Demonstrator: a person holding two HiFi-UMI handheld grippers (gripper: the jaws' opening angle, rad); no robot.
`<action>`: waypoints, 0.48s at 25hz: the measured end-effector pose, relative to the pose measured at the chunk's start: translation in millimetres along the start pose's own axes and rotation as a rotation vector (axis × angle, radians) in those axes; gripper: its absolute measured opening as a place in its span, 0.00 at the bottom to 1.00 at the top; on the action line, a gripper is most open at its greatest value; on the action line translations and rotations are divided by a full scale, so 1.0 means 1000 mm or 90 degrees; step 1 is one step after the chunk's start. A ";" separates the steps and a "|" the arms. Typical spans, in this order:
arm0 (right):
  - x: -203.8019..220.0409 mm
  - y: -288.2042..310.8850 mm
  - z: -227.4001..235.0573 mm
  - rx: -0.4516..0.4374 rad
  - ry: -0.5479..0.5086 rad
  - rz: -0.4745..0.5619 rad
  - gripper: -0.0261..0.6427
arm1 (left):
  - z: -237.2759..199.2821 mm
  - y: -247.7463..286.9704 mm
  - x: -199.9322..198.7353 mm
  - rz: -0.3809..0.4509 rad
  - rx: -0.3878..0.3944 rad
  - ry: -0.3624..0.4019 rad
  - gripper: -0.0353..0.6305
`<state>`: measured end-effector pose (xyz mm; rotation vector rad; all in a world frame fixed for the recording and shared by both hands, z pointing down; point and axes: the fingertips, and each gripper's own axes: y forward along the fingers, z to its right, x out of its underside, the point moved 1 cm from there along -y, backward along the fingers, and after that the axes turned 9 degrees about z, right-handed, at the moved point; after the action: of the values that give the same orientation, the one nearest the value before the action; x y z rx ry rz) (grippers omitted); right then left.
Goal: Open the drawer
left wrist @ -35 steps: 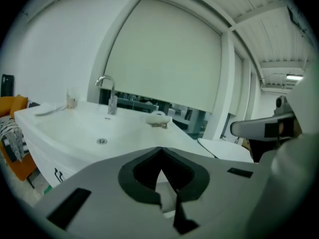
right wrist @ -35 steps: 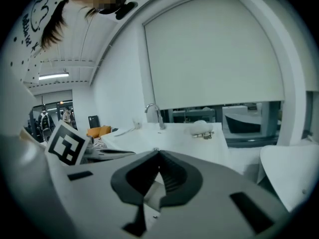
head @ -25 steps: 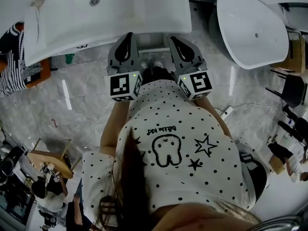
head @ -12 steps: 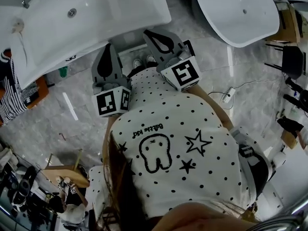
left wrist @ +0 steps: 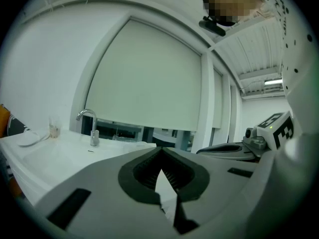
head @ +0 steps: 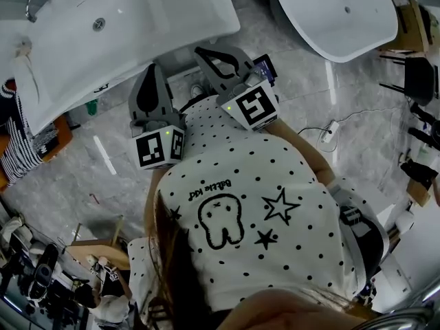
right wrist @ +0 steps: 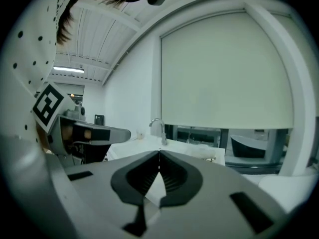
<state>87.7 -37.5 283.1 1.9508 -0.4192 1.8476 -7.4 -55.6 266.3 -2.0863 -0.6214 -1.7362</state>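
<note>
**Head view.** The person is holding the grey left gripper (head: 152, 67) and the grey right gripper (head: 199, 49) side by side in front of a white polka-dot shirt (head: 275, 184). Both are pointing toward the near edge of the white rectangular ceramic basin (head: 158, 12). The tips are hanging just beside that edge, above the grey marble floor (head: 103, 163); contact with the edge cannot be confirmed. The drawer is not showing in this view. Judging from the task, it is sitting under the basin, where the overhanging rim is hiding it from this steep angle. This chest-height carry is probably an approach posture, so both grippers would need lowering before a drawer front can be reached.

**Left gripper view.** The left gripper's jaws are meeting at the tips, with nothing clamped between them. The camera is looking across the basin surface toward the chrome curved faucet (left wrist: 89, 126) and a pale roller blind (left wrist: 144, 73). This indicates that the gripper is aiming above drawer level.

**Right gripper view.** The right gripper's jaws are likewise closing tip to tip on nothing. This view is also facing the faucet and blind across the basin surface, and no drawer is appearing in it.
</note>
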 end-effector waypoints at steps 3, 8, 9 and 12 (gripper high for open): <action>-0.001 0.000 0.002 0.008 -0.001 0.001 0.06 | -0.001 0.001 -0.001 0.002 -0.001 -0.004 0.06; 0.001 -0.001 0.001 0.010 -0.003 -0.004 0.06 | -0.001 -0.001 0.000 0.002 -0.004 -0.005 0.06; 0.001 -0.002 0.001 0.009 -0.004 -0.005 0.06 | 0.000 -0.002 0.000 0.003 -0.004 -0.005 0.06; 0.000 -0.003 0.002 0.012 -0.005 -0.005 0.06 | 0.000 -0.002 0.001 0.000 -0.003 -0.007 0.06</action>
<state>90.7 -36.2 283.2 1.9695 -0.3962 1.8463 -8.3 -53.9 266.9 -2.0999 -0.6211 -1.7284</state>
